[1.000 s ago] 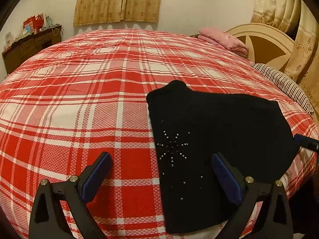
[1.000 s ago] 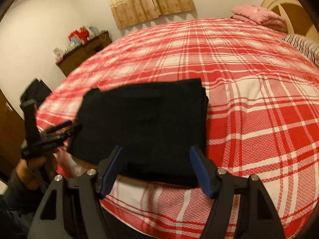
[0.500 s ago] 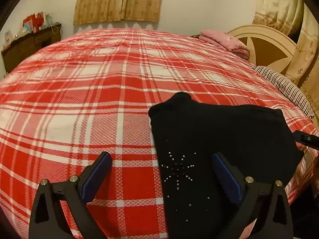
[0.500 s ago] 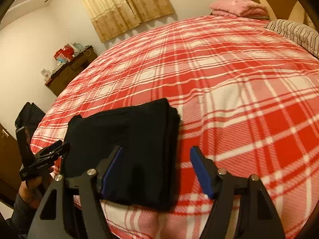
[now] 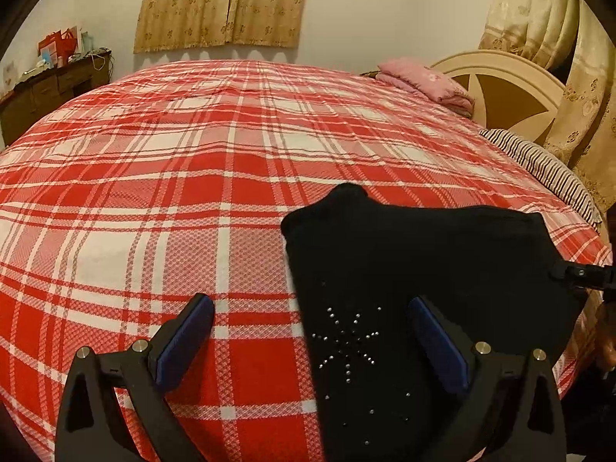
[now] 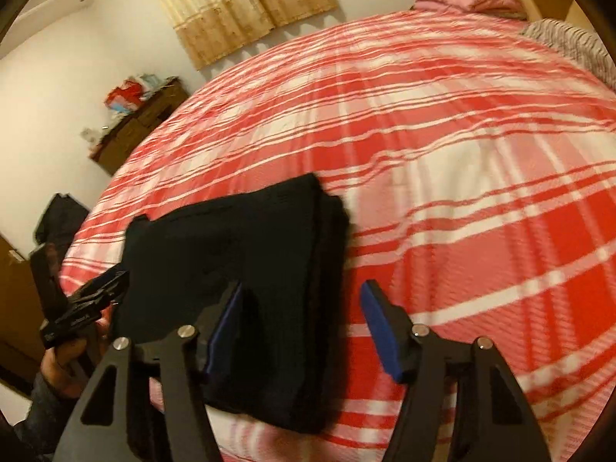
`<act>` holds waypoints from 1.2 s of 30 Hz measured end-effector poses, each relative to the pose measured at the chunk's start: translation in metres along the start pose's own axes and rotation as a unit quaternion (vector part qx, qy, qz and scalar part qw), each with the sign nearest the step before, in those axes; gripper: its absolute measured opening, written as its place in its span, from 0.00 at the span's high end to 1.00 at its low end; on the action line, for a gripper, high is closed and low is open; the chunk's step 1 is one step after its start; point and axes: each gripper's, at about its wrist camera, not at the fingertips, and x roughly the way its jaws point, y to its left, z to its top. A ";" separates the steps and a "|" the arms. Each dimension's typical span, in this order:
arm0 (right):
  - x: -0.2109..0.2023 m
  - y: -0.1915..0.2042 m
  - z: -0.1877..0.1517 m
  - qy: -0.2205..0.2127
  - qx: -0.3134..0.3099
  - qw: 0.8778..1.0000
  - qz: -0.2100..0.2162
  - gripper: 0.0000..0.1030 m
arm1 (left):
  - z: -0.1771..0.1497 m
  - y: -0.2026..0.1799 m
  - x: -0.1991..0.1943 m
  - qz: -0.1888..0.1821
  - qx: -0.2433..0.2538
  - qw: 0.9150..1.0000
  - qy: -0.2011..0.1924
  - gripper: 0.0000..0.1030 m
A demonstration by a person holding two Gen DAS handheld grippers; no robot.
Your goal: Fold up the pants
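- Black pants (image 5: 423,269) lie on the red plaid bedspread (image 5: 154,192) at the near edge of the bed, already folded into a compact, thick rectangle; the stacked layers show along the right side in the right wrist view (image 6: 327,231).
- A star of small studs (image 5: 346,342) faces up on the near left part of the bundle.
- Left gripper (image 5: 312,342): jaws spread wide, nothing pinched. One pad hovers over bare bedspread, the other over the pants' near left corner.
- Right gripper (image 6: 304,327): jaws apart, having just closed a little. The right edge of the bundle sits between them in view, but no pad visibly presses on it.
- Judgement: folding looks nearly done. Probably one more fold or a final squaring-up remains; the lump at the far left corner (image 5: 346,196) looks untidy.
- Pink folded cloth (image 5: 423,84) and striped pillow (image 5: 539,165) lie far right by the headboard, well apart from the work.
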 end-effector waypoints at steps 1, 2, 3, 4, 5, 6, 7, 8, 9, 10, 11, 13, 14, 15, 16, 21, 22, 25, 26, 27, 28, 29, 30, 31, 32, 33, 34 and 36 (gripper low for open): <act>0.004 0.001 0.000 0.003 0.001 1.000 0.007 0.37 | 0.000 0.000 0.000 -0.003 -0.001 1.000 -0.002 0.01; 0.007 0.002 0.001 0.003 -0.002 1.000 0.002 0.37 | 0.001 0.001 -0.001 -0.007 -0.002 1.000 -0.003 0.01; 0.010 0.002 0.002 0.003 -0.004 1.000 0.000 0.38 | 0.001 0.001 -0.002 -0.012 -0.003 1.000 -0.004 0.01; 0.010 0.001 0.003 0.003 -0.003 1.000 0.001 0.39 | 0.002 -0.001 -0.003 -0.025 -0.003 1.000 -0.005 0.01; 0.010 -0.002 0.004 0.002 0.005 1.000 0.006 0.41 | 0.002 -0.003 -0.003 -0.031 -0.002 1.000 -0.004 0.01; 0.010 -0.007 0.005 0.002 0.016 1.000 0.014 0.44 | 0.002 -0.007 -0.002 -0.039 0.000 0.999 0.001 0.01; 0.009 -0.010 0.005 0.001 0.024 1.000 0.020 0.46 | 0.002 -0.010 -0.001 -0.040 0.004 0.999 0.001 0.01; 0.007 -0.013 0.004 0.001 0.028 0.999 0.025 0.49 | 0.001 -0.013 0.001 -0.042 0.011 0.999 0.004 0.01; 0.006 -0.015 0.003 0.001 0.030 0.999 0.028 0.51 | 0.001 -0.015 0.004 -0.038 0.016 0.999 0.006 0.01; 0.006 -0.016 0.001 0.000 0.032 0.999 0.031 0.51 | 0.000 -0.016 0.006 -0.036 0.019 0.999 0.003 0.01; 0.006 -0.017 0.001 -0.001 0.034 0.999 0.033 0.51 | 0.001 -0.016 0.006 -0.036 0.018 0.999 0.002 0.01; 0.005 -0.014 0.002 -0.002 0.030 0.999 0.030 0.49 | 0.002 -0.016 0.007 -0.037 0.019 0.999 0.004 0.01; 0.005 -0.012 0.000 -0.005 0.026 0.999 0.030 0.47 | 0.002 -0.016 0.007 -0.038 0.019 0.999 0.004 0.01; 0.006 -0.010 0.000 -0.008 0.023 0.999 0.029 0.47 | 0.002 -0.016 0.007 -0.040 0.019 0.999 0.004 0.01; 0.006 -0.008 -0.001 -0.009 0.019 0.999 0.027 0.46 | 0.002 -0.016 0.007 -0.041 0.018 0.999 0.003 0.02; 0.006 -0.006 -0.001 -0.016 0.020 0.999 0.036 0.65 | 0.003 -0.017 0.000 -0.070 0.014 0.997 -0.003 0.38; 0.005 -0.008 -0.001 -0.018 0.029 0.998 0.050 0.66 | 0.003 -0.018 -0.001 -0.069 0.015 0.998 -0.003 0.40; 0.002 -0.007 -0.002 -0.023 0.031 0.998 0.055 0.70 | 0.003 -0.015 -0.003 -0.076 0.008 0.997 -0.004 0.45; 0.000 -0.006 -0.002 -0.026 0.031 0.998 0.057 0.71 | 0.003 -0.013 -0.003 -0.079 0.004 0.997 -0.005 0.47; -0.001 -0.005 -0.002 -0.029 0.030 0.998 0.057 0.71 | 0.004 -0.011 -0.004 -0.081 0.001 0.997 -0.005 0.51; -0.003 -0.003 -0.002 -0.032 0.030 0.997 0.058 0.72 | 0.004 -0.010 -0.006 -0.086 -0.002 0.996 -0.006 0.57; -0.005 -0.001 -0.002 -0.035 0.029 0.997 0.060 0.72 | 0.004 -0.009 -0.007 -0.089 -0.003 0.996 -0.006 0.60; -0.007 0.001 -0.002 -0.038 0.028 0.997 0.060 0.72 | 0.005 -0.009 -0.007 -0.090 -0.004 0.996 -0.006 0.64; -0.009 0.003 -0.002 -0.041 0.026 0.997 0.060 0.73 | 0.006 -0.008 -0.007 -0.090 -0.005 0.996 -0.006 0.65; -0.011 0.007 -0.001 -0.044 0.024 0.997 0.063 0.73 | 0.006 -0.008 -0.008 -0.091 -0.006 0.996 -0.006 0.66; -0.012 0.008 0.001 -0.044 0.023 0.997 0.064 0.73 | 0.006 -0.008 -0.009 -0.092 -0.007 0.996 -0.007 0.73; -0.012 0.010 0.003 -0.045 0.021 0.997 0.064 0.73 | 0.006 -0.008 -0.010 -0.093 -0.007 0.996 -0.007 0.77; -0.014 0.014 0.007 -0.049 0.021 0.996 0.068 0.73 | 0.007 -0.008 -0.012 -0.095 -0.008 0.995 -0.009 0.81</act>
